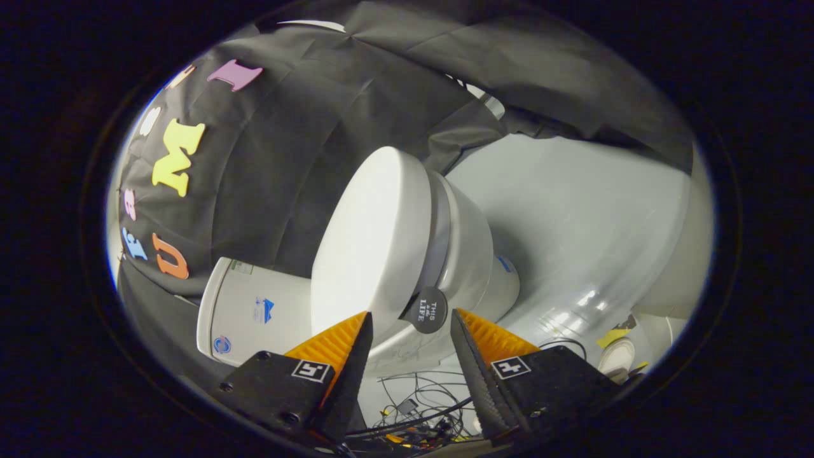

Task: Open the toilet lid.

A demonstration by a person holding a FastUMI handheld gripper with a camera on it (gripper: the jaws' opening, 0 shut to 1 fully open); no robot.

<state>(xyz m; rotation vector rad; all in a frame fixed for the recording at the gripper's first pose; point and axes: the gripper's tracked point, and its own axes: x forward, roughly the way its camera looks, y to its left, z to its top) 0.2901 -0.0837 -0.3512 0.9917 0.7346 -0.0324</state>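
Observation:
A white toilet [470, 254] stands ahead of the gripper, seen tilted. Its lid [372, 235] lies down on the seat. A round black tab [427, 310] sticks out from the lid's front edge. My gripper [411, 324] is open, and the tab sits just ahead of the gap between the orange-and-black fingers [343, 346], touching neither. The white cistern [254, 312] shows behind the lid, beside the left finger.
Black cloth walls rise behind the toilet. Pale grey floor [572, 216] spreads beyond the bowl. A tangle of dark cables [413, 413] lies under the fingers. A white round object with yellow tape [615, 346] sits beside the right finger.

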